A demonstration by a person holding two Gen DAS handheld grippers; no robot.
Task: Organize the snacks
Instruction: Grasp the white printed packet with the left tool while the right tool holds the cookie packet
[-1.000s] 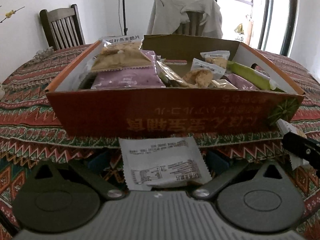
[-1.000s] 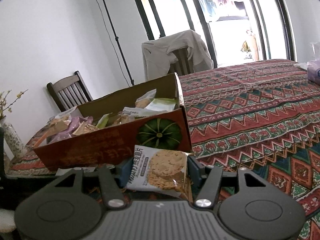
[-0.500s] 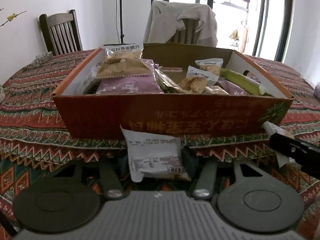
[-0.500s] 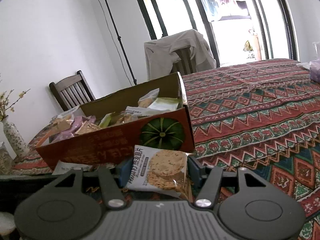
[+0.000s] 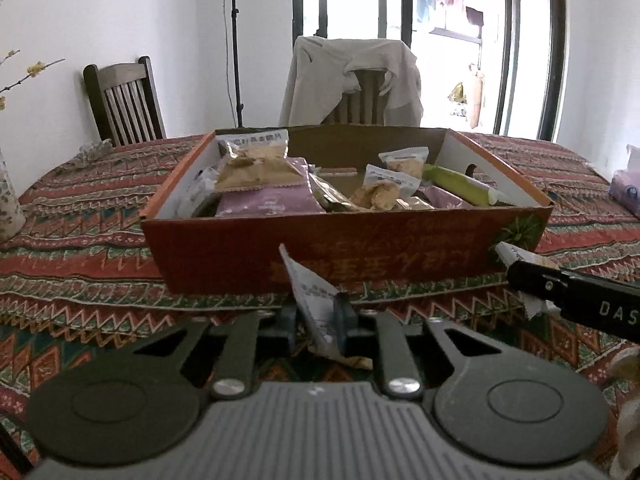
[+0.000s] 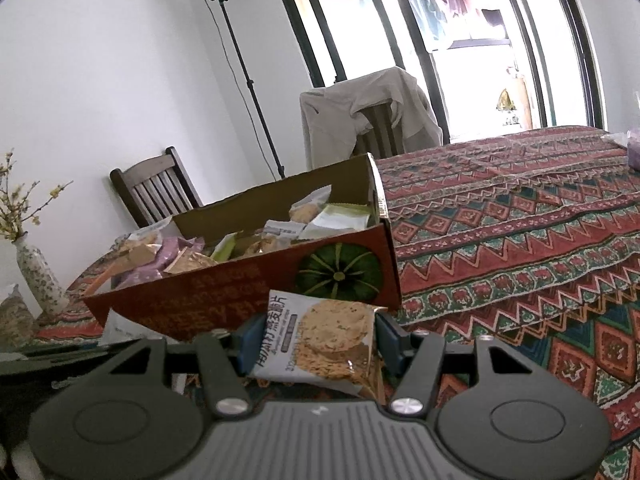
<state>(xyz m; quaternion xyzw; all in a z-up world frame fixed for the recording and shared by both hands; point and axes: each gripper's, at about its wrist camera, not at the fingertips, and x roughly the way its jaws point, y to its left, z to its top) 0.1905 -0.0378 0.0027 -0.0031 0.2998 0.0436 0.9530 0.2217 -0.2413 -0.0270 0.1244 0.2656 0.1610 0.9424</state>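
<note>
An orange cardboard box point(image 5: 360, 248) holding several snack packets stands on the patterned tablecloth. My left gripper point(image 5: 316, 314) is shut on a white snack packet point(image 5: 308, 286), which stands crumpled on edge between the pads just before the box's front wall. In the right wrist view, my right gripper point(image 6: 316, 340) is shut on an oat-biscuit packet point(image 6: 332, 320), held by its two sides near the box's pumpkin-printed corner point(image 6: 338, 274). One right finger point(image 5: 568, 296) and a corner of that packet enter the left wrist view at the right.
A wooden chair point(image 5: 124, 104) and a chair draped with a beige jacket point(image 5: 352, 76) stand behind the table. A flowered vase point(image 6: 38, 276) is at the left edge, a purple tissue pack point(image 5: 626, 194) at the right, and a lamp stand point(image 6: 240, 64) by the wall.
The left gripper closed on the white packet, folding it from flat to upright, and lifted back from the box. The right gripper kept still with its biscuit packet.
</note>
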